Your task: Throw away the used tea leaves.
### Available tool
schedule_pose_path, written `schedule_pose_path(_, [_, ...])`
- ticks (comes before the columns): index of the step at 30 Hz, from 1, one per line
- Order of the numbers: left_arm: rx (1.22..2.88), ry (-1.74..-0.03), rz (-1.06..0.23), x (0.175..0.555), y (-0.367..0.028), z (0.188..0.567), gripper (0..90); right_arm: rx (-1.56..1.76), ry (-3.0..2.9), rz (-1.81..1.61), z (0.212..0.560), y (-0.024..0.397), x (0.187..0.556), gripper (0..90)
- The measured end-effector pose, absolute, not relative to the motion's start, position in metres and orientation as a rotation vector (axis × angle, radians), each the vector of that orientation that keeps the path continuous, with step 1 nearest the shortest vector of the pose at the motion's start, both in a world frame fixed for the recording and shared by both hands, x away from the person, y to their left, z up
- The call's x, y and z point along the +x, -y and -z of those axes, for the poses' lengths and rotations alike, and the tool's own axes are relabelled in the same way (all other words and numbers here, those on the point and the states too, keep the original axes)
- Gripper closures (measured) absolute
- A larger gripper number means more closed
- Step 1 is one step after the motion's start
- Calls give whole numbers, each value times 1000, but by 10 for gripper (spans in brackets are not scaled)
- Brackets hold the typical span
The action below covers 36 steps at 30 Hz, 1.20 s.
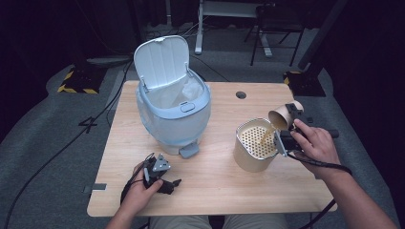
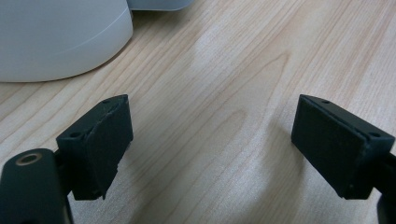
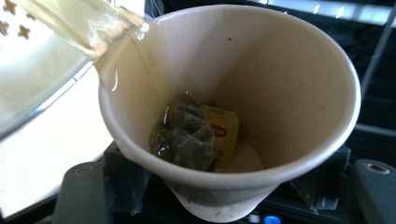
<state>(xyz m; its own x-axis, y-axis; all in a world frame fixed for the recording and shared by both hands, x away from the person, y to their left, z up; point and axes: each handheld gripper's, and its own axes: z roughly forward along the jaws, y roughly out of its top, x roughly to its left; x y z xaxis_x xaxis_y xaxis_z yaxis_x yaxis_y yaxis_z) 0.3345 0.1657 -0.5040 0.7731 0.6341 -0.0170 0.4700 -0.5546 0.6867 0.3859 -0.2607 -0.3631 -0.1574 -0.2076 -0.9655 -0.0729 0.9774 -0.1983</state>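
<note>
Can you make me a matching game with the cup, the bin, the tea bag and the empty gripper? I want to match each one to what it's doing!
Things:
1. paper cup
2. bin lid
3. tea bag
4. left gripper

States:
A. open, with nothing between its jaws, over the bare table
B. lying wet in the bottom of the cup
C. tipped over, pouring tea into the strainer pot
D. flipped up, standing open

Pairs: 1-C, 2-D, 3-B, 4-A
</note>
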Motion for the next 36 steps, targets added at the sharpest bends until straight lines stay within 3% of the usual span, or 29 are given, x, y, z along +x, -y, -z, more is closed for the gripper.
schedule_pose_path(13, [2267,-815,-303,335,-166,504,132,-464,-1465,478,379,248,379,314])
schedule_pose_path(36, [2266,-816,-302,335,-166,504,132,-479,-1444,473,372,243,374,310])
